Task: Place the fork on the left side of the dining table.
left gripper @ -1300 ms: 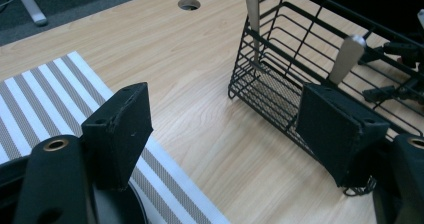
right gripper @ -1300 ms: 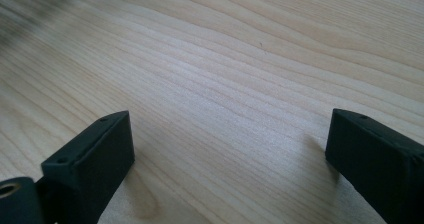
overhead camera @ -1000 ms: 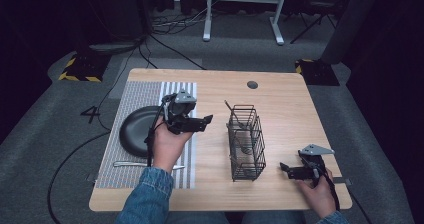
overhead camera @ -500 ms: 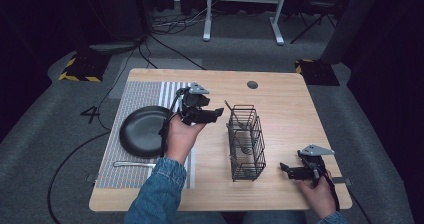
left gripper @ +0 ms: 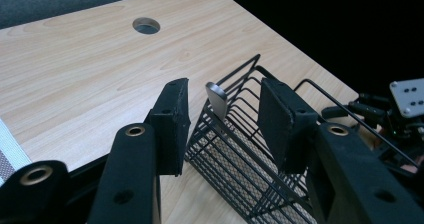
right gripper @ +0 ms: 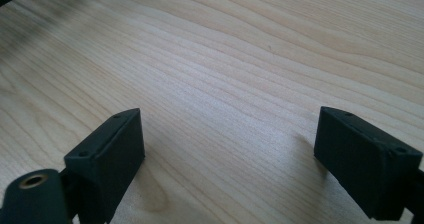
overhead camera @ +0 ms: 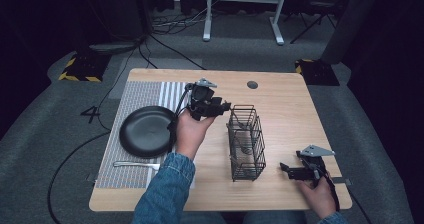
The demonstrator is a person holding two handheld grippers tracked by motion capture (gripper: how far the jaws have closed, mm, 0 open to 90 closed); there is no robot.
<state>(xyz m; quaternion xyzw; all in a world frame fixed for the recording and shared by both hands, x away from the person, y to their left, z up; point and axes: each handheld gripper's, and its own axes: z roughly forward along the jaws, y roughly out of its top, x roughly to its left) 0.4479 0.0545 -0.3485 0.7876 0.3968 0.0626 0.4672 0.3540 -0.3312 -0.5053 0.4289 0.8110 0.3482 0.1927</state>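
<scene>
A black wire basket (overhead camera: 246, 141) stands on the wooden table (overhead camera: 290, 119), right of centre. A flat metal utensil handle (left gripper: 216, 100) sticks up out of the basket (left gripper: 240, 159). My left gripper (overhead camera: 220, 106) hovers at the basket's far left corner. In the left gripper view its jaws stand open (left gripper: 225, 119) on either side of the handle tip, not touching it. My right gripper (overhead camera: 287, 169) rests low near the table's front right, open (right gripper: 235, 159), with bare wood between its jaws.
A black plate (overhead camera: 147, 131) lies on a striped placemat (overhead camera: 140, 96) at the left, with a fork (overhead camera: 135, 164) in front of it. A round cable hole (overhead camera: 252, 84) sits near the table's far edge. The right gripper (left gripper: 395, 109) shows beyond the basket.
My left gripper has moved right and away from the plate to the basket's far corner. The right gripper has stayed in place.
</scene>
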